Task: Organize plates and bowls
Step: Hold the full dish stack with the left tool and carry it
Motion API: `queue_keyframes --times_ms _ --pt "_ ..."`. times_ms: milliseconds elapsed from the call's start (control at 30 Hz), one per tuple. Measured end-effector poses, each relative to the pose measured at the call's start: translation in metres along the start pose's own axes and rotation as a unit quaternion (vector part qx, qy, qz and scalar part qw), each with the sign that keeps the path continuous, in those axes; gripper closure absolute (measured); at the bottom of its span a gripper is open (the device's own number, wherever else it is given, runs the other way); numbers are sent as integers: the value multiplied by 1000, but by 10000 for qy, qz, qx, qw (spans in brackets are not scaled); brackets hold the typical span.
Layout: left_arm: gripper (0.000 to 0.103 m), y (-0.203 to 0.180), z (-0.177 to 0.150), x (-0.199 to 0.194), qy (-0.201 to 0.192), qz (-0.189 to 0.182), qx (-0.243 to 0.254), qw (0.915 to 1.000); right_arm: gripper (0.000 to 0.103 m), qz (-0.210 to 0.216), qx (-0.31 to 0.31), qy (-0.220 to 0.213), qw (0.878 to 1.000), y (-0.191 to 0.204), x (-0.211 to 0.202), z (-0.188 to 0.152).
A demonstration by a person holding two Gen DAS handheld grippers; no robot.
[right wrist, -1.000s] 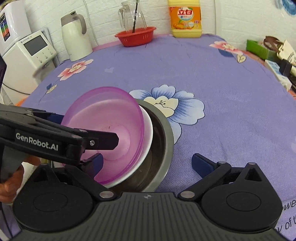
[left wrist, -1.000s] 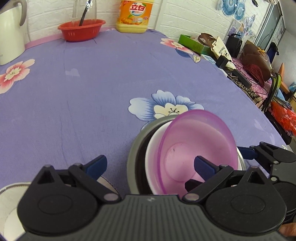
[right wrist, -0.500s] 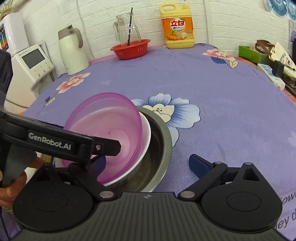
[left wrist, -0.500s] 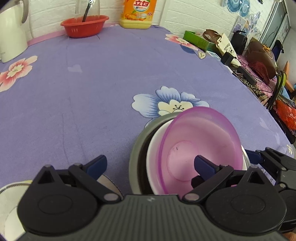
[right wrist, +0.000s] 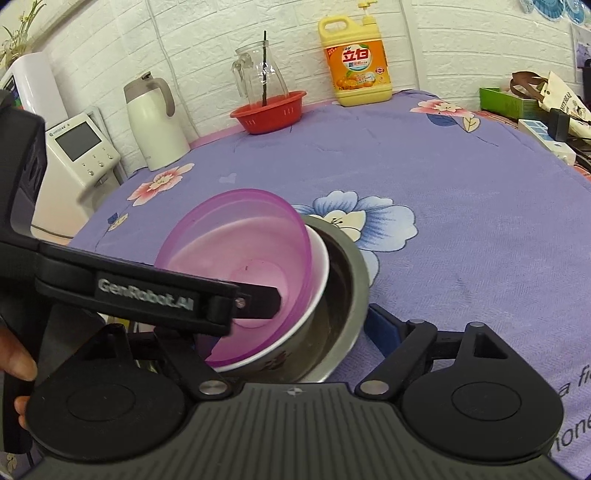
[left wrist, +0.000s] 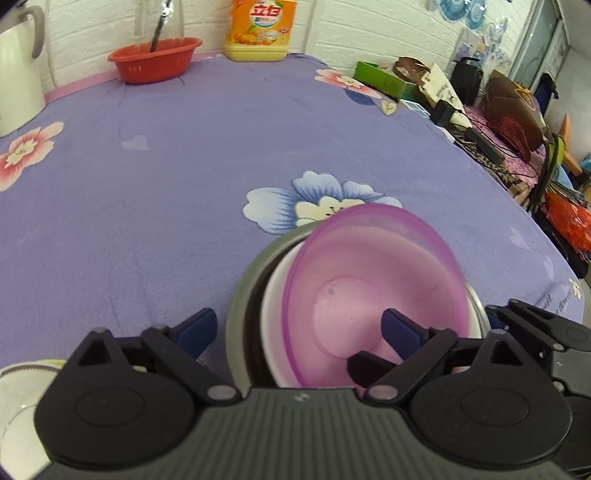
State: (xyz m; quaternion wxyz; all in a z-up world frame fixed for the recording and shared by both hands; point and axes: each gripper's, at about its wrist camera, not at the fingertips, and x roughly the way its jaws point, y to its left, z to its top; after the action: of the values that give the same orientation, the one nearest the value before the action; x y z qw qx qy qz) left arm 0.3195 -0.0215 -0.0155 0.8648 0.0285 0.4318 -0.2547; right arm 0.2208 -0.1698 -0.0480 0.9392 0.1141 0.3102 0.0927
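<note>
A purple plastic bowl (left wrist: pixel 373 280) sits tilted inside a white bowl (left wrist: pixel 275 295), which sits inside a steel bowl (left wrist: pixel 240 306). The same stack shows in the right wrist view: purple bowl (right wrist: pixel 243 236), white bowl (right wrist: pixel 317 266), steel bowl (right wrist: pixel 351 273). My left gripper (left wrist: pixel 299 332) is open, its right finger reaching inside the purple bowl and its left finger outside the steel bowl. My right gripper (right wrist: pixel 291 332) is open around the near rim of the stack. The left gripper's finger (right wrist: pixel 155 291) crosses the right wrist view.
The purple flowered tablecloth (left wrist: pixel 184 177) covers the table. A red basket (left wrist: pixel 155 59), a yellow detergent jug (left wrist: pixel 260 29) and a white kettle (left wrist: pixel 18 66) stand at the back. A white plate (left wrist: pixel 14 406) lies at the near left. Clutter lines the right edge (left wrist: pixel 480 110).
Both grippers have risen and tipped their views upward. The stack of bowls stays in place, with the purple bowl still tilted.
</note>
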Motion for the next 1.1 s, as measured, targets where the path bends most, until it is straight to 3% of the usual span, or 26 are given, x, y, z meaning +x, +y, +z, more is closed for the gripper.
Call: queue_keyframes --times_ms 67,233,533,633,800,933,1100 --pt "25 -1 0 -2 -34 -141 9 9999 0 89 11 -42 10000 -1 -1 -2" --pt "40 -7 4 -6 -40 -234 -203 9995 0 142 82 53 9999 -1 -3 1" --pt "42 -27 16 -55 -714 -475 -131 9962 0 -261 -184 -428 9986 11 -46 19" --pt "42 -15 10 -83 -915 -274 -174 9953 0 -133 -394 -581 9974 29 -54 24" --pt "42 28 -14 -126 -1059 297 -526 9925 0 459 -700 -574 9948 76 -47 26" --pt "42 67 -45 -146 -1026 650 -908 9884 0 986 -928 -348 9902 116 -32 18" --pt "42 105 -83 -146 -846 789 -1346 9841 0 1324 -1112 134 9848 151 -9 -1"
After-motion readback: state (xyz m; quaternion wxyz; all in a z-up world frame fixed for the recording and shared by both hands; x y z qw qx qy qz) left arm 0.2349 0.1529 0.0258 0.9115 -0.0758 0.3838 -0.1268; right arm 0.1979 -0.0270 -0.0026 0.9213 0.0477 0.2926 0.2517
